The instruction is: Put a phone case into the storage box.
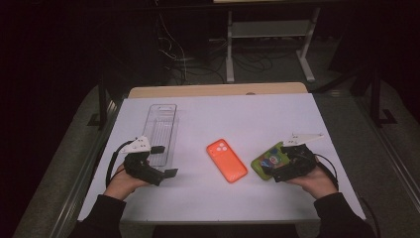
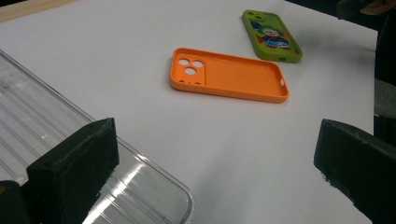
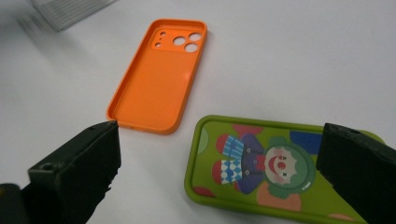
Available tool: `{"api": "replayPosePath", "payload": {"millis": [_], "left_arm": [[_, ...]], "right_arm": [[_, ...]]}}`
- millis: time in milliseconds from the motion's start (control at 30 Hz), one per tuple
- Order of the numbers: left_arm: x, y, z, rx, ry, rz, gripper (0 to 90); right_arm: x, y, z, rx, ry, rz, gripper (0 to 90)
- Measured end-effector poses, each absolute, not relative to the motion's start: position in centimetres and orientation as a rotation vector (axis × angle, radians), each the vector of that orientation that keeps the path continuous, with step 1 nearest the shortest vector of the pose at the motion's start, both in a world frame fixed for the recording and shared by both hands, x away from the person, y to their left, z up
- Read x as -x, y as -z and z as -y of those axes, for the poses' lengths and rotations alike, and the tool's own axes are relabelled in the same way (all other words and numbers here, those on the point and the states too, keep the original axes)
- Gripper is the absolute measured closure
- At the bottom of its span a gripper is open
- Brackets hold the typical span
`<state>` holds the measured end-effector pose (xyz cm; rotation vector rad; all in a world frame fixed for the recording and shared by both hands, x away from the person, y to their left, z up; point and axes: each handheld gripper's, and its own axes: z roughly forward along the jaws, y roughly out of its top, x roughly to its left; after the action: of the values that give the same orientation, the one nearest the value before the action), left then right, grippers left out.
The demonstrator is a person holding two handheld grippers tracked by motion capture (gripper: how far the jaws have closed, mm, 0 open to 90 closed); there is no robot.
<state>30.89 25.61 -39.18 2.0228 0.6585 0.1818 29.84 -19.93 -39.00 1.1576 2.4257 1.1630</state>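
Two phone cases lie flat on the white desk (image 1: pixel 277 119), hollow side up, well apart from each other, so either can be picked without disturbing the other. The clear tray (image 1: pixel 162 130) sits at the left, likely the drop-off.

Right gripper (image 1: pixel 277 166): jaws spread wide, empty, hovering over the green case (image 3: pixel 261 168), which lies between the jaws at the desk's right. Judged to be lining up a grasp.

Left gripper (image 1: pixel 161 161): jaws wide, empty, beside the tray's near end. The orange case (image 1: pixel 226 159) lies mid-desk between the grippers, untouched.

no readable text, label or number anywhere.
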Motion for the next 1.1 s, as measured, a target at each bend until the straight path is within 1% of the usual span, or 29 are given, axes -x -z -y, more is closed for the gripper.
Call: {"api": "replayPosePath", "payload": {"millis": [1100], "left_arm": [[-31.0,39.2,-25.4,-2.023,-0.173,-0.664,0.0]], "right_arm": [[-33.9,37.0,16.1,-1.137,-1.165,-2.413,0.0]]}}
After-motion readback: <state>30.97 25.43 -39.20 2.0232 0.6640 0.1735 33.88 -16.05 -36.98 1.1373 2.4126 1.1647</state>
